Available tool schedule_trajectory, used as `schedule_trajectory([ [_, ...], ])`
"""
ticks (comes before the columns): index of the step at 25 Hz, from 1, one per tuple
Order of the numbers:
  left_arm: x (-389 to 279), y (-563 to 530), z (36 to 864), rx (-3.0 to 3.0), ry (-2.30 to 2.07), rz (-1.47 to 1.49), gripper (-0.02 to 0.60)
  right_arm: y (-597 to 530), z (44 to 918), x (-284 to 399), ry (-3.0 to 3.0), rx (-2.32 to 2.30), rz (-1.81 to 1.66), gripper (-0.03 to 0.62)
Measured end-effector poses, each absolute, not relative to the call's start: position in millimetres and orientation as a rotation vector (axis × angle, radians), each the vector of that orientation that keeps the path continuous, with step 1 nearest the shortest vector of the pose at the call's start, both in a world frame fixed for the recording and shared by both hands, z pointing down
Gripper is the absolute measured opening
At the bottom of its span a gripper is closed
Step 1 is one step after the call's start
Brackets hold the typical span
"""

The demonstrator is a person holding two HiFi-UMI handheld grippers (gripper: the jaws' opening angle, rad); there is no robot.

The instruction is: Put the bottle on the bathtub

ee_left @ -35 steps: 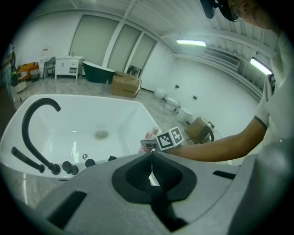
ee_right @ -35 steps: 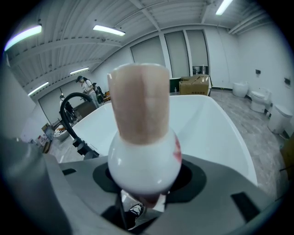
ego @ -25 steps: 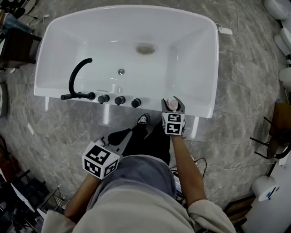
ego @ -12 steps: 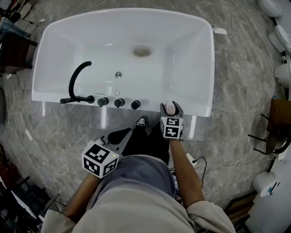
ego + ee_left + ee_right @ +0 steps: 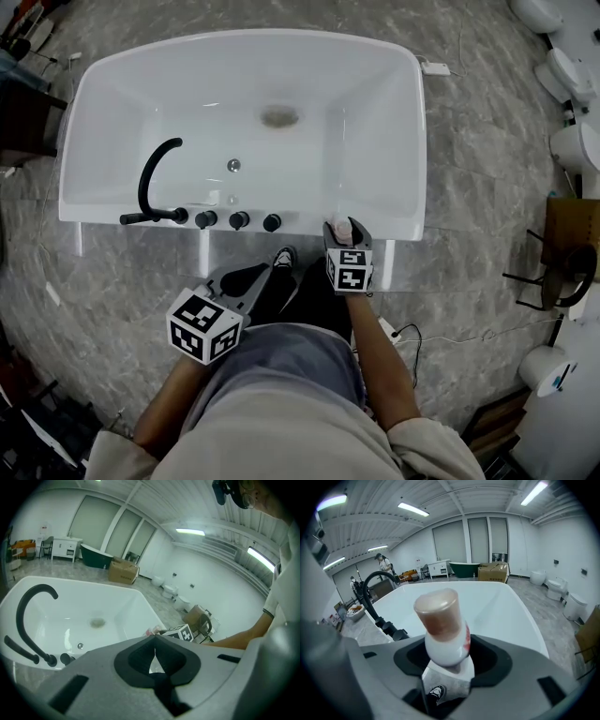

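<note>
The white bathtub (image 5: 412,141) fills the top of the head view. My right gripper (image 5: 344,231) is at the tub's near rim, right of the knobs, shut on a small white bottle (image 5: 342,227) with a pinkish-brown cap. In the right gripper view the bottle (image 5: 442,630) stands upright between the jaws, the bathtub (image 5: 501,609) basin behind it. My left gripper (image 5: 242,280) hangs lower, in front of the person's legs and apart from the tub. Its jaws (image 5: 155,654) are shut on nothing, and the bathtub (image 5: 122,604) lies beyond them.
A black curved faucet (image 5: 150,178) and three black knobs (image 5: 238,220) sit on the near rim at the left. The person's shoe (image 5: 284,257) is on the grey stone floor under the rim. Toilets (image 5: 572,75) and a chair (image 5: 562,267) line the right edge.
The head view has shifted, so the tub sits further left and lower. The right gripper stays shut on the bottle at the near rim, drawn slightly back. The left gripper has hardly moved.
</note>
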State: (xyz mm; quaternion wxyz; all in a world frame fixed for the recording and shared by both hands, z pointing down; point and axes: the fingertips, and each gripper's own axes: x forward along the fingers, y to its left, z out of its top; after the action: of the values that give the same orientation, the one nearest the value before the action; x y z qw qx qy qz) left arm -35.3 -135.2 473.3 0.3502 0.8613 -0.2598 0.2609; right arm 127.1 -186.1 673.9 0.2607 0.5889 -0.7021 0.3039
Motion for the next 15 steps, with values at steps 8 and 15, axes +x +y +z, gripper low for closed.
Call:
schedule_trajectory([
  [8,-18,-143,467,2.267,-0.660,0.640,0.008,-174,644,131,-1.957,1.607,0.794,0.227],
  [15,-10,-140,461,2.300,-0.615,0.617,0.008,-162,618,136,-1.998,1.644,0.799,0.195],
])
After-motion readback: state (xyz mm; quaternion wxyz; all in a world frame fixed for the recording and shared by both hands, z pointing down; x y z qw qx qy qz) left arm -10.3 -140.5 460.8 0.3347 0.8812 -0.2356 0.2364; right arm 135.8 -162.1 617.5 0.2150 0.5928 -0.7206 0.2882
